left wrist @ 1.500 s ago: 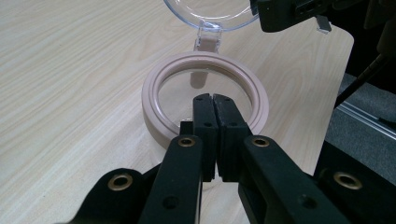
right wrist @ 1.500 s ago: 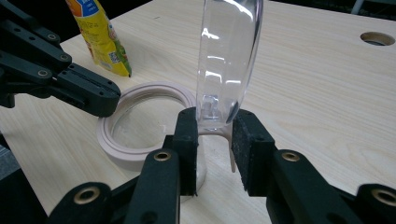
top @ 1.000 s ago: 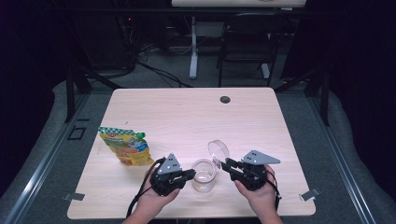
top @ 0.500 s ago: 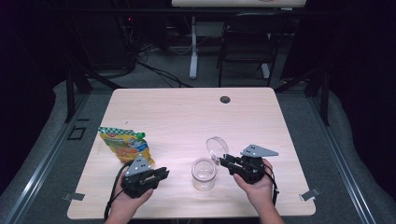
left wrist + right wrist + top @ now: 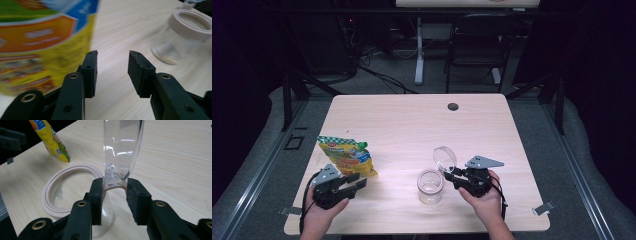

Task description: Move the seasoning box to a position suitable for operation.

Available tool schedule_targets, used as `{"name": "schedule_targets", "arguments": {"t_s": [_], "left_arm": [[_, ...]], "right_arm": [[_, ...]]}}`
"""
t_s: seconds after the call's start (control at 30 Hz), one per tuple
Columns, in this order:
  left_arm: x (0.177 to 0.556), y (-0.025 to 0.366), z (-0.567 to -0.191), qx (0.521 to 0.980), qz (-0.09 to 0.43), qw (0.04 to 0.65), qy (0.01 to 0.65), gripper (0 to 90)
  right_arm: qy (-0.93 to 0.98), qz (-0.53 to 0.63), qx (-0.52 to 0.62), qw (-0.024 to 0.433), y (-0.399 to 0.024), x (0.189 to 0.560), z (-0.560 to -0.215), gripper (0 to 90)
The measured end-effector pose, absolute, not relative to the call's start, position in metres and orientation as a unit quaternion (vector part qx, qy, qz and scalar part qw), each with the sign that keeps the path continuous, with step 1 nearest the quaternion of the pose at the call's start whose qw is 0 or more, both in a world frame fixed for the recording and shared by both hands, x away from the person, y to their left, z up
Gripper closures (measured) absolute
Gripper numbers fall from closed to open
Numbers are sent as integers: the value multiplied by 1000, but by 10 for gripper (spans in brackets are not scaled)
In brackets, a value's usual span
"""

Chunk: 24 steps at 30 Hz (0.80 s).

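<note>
Dark floor and black curtains surround a pale wooden worktop (image 5: 412, 125), with a chair (image 5: 477, 45) and a white desk leg (image 5: 419, 50) behind it. Near the far edge sits a small round grommet (image 5: 453, 106). A yellow snack pouch (image 5: 346, 156) lies flat at the left side. Toward the near edge stands a clear jar (image 5: 430, 186) with a pale rim, its clear hinged lid (image 5: 445, 159) raised upright at the jar's right.

At the left near corner, the left hand-held gripper (image 5: 354, 181) lies low over the wood, pointing right toward the jar, with the pouch's near corner just beside it. Its jaws have just been opening and now stand apart with nothing between them; in the left gripper view the left hand-held gripper (image 5: 113, 67) frames bare wood, pouch (image 5: 42, 37) to one side, jar (image 5: 185, 35) well off to the other.

The right hand-held gripper (image 5: 451, 172) reaches in from the right at the jar's hinge. Its jaws have just been opening; in the right gripper view the right hand-held gripper (image 5: 115, 192) straddles the lid (image 5: 122, 147) base, one pad touching the hinge and the other clear of it.
</note>
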State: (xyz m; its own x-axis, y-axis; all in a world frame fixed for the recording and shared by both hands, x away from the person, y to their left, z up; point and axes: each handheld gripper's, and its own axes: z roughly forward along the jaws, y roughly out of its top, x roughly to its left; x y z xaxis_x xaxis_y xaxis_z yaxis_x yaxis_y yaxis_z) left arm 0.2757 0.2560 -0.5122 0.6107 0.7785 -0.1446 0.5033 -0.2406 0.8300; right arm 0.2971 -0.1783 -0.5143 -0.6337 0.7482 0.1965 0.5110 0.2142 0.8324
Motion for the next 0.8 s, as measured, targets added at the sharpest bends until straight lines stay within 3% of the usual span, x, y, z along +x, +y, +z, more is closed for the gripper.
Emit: {"name": "schedule_targets", "arguments": {"t_s": [0.33, 0.63, 0.8], "left_arm": [[278, 305, -508, 740, 196, 449, 461, 513], [295, 327, -524, 732, 198, 442, 480, 466], [311, 338, -530, 730, 174, 453, 481, 429]], "right_arm": [[770, 475, 409, 120, -179, 295, -514, 620], [775, 458, 417, 125, -173, 285, -508, 599], [786, 440, 411, 141, -172, 265, -509, 598]]}}
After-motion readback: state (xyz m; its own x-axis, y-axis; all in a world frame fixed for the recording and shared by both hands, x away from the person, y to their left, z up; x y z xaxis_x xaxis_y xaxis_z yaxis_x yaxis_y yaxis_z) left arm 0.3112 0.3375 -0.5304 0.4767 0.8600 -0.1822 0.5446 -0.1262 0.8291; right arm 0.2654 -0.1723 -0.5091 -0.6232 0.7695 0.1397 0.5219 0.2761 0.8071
